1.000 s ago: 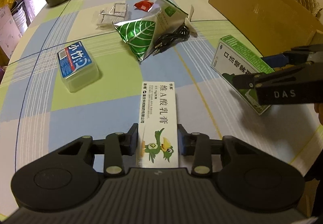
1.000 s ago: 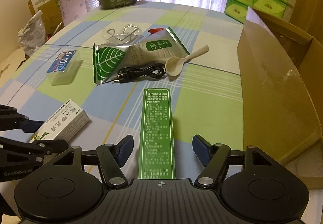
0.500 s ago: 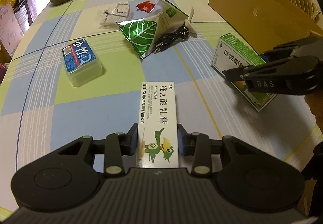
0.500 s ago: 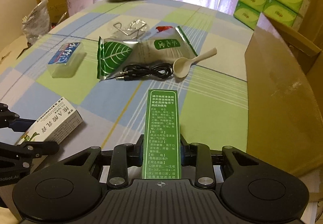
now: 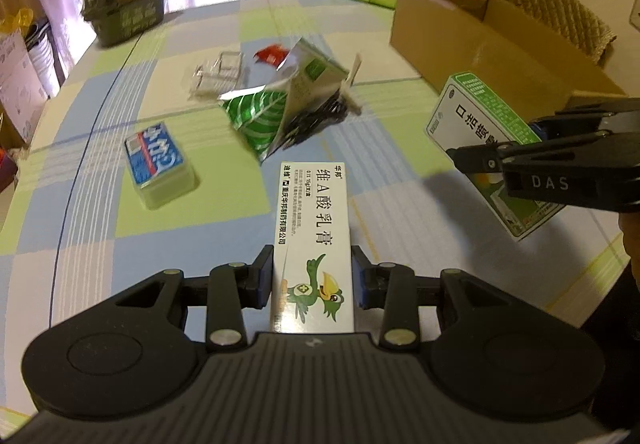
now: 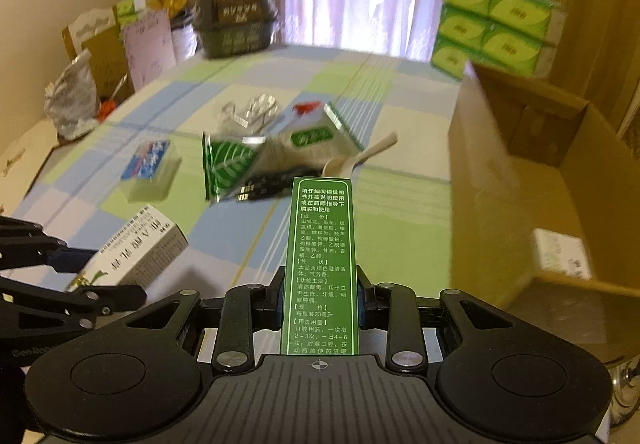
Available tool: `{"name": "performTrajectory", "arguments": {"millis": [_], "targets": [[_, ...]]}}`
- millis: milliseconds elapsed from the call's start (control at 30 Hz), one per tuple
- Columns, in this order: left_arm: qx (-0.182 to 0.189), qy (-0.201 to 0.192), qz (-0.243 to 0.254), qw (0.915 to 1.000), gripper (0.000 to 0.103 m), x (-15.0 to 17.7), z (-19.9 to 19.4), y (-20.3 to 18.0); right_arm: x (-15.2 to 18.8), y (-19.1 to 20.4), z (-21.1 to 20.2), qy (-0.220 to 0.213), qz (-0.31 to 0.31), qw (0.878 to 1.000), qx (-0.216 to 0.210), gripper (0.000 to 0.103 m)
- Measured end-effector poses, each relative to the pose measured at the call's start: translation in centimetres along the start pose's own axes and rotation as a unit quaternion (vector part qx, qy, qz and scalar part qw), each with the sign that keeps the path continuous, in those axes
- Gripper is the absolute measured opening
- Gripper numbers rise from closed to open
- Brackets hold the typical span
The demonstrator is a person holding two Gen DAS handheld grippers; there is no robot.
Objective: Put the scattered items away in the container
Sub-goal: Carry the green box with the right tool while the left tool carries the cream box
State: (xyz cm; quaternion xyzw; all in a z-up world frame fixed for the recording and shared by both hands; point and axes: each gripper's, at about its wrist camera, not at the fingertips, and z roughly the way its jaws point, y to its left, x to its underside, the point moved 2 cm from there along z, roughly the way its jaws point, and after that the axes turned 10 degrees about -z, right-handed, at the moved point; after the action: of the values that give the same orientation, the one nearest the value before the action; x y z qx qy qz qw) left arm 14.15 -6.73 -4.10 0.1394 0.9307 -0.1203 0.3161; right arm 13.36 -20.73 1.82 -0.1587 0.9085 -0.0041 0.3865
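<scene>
My left gripper [image 5: 312, 278] is shut on a white ointment box [image 5: 313, 228] with a green bird on it, held above the table. My right gripper [image 6: 320, 300] is shut on a green medicine box [image 6: 322, 260], lifted beside the open cardboard box [image 6: 520, 180]; the same green box [image 5: 484, 124] shows at the right of the left wrist view. On the checked tablecloth lie a green leaf-print pouch [image 5: 260, 112], a black cable [image 6: 268, 182], a pale spoon [image 6: 360, 158], a blue-lidded plastic tub [image 5: 158, 160], a clear wrapper [image 5: 216, 72] and a red packet [image 5: 272, 53].
A small white carton [image 6: 564, 258] lies inside the cardboard box. A dark green basket [image 5: 124, 8] stands at the table's far left. Green tissue packs [image 6: 496, 30] are stacked behind the box. Bags and cartons crowd the floor left of the table [image 6: 240, 244].
My right gripper shut on the green box, and both grippers rose with their boxes. The right one now sits higher, so the inside of the cardboard box shows.
</scene>
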Motion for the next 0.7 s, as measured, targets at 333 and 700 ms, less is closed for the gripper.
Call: {"name": "performTrajectory", "arguments": {"millis": [333,700], "targets": [[0.051,-0.038,0.048,0.9968,0.033,-3.7,-2.0,-6.1,-2.4,-6.0,-6.5,-0.066,0.024,0.996,0.058,0.033],[0.125,-0.079,0.103,0.9836,0.033,-10.2,-2.1,-16.0,-2.4,-16.7,-8.6,-0.073,0.065,0.987,0.125,0.033]]}}
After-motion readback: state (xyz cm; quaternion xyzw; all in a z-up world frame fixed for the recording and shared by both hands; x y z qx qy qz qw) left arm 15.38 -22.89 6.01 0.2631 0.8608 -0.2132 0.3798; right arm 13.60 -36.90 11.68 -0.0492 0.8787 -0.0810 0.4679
